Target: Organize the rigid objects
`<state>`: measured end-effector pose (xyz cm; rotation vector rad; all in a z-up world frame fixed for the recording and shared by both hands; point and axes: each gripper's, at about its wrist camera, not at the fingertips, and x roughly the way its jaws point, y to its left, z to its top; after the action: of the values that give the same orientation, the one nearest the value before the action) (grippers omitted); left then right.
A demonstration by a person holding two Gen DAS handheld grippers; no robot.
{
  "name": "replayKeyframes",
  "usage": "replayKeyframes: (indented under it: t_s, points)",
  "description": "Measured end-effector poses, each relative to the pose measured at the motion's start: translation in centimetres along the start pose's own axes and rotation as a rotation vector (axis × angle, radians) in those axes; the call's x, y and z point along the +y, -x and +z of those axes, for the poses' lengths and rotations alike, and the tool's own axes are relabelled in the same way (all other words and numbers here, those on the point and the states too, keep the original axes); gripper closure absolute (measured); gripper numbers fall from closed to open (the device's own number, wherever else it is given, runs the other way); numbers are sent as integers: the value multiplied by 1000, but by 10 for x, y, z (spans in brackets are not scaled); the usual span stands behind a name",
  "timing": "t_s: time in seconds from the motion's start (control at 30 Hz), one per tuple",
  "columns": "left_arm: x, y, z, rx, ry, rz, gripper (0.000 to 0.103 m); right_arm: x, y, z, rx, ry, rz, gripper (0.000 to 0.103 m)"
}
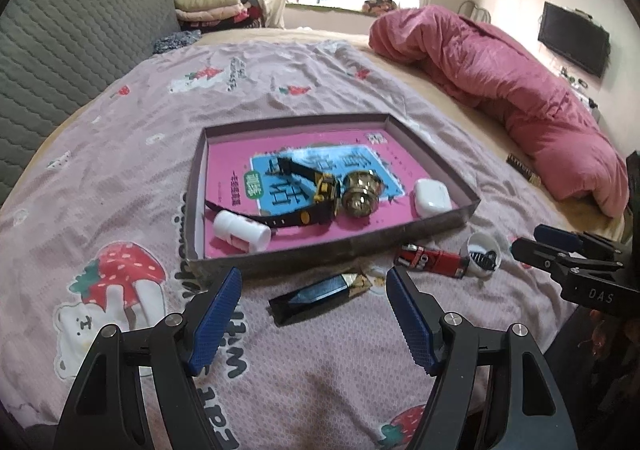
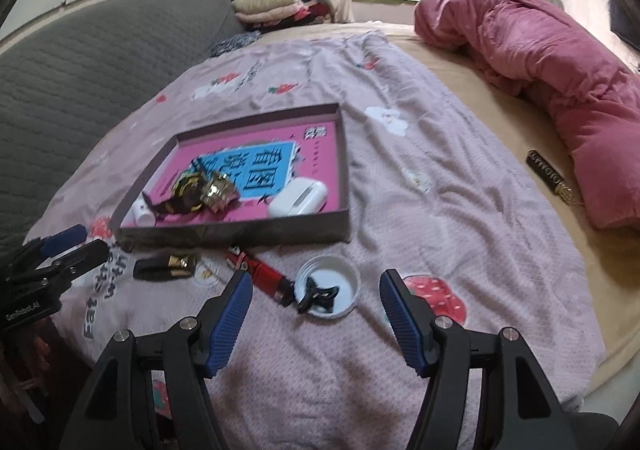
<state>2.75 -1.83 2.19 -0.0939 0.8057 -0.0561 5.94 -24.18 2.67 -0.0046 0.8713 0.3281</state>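
A shallow box tray (image 1: 436, 228) (image 2: 240, 234) lies on the bed. It holds a pink book, a watch (image 1: 304, 186), a brass knob (image 1: 358, 194) (image 2: 218, 190), a white earbud case (image 1: 434, 196) (image 2: 298, 198) and a white bottle (image 1: 242, 230) (image 2: 142, 214). In front of it lie a black lipstick case (image 1: 316, 296) (image 2: 164, 268), a red lighter (image 1: 434, 260) (image 2: 264, 274) and a white lid with a black clip (image 1: 484, 256) (image 2: 328, 290). My left gripper (image 1: 314, 316) is open just before the black case. My right gripper (image 2: 316, 316) is open just before the white lid.
A rolled pink quilt (image 1: 520, 90) (image 2: 560, 62) lies along the right side. A dark bar-shaped object (image 2: 546, 174) (image 1: 524, 170) lies beside it. A grey padded headboard (image 1: 72, 50) stands at left. Folded clothes (image 1: 216, 6) sit at the back.
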Motion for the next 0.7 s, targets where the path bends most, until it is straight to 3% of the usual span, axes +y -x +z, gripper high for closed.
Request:
replayKeyframes:
  t_s: [0.37,0.7]
  points:
    - [-5,-16,-4,46,-6,-32,27,-3,-18,-3,52,-11,72,61]
    - [-7,-29,-7,81,-16,-34,27,-5,-29,-4,88,-6,56,63]
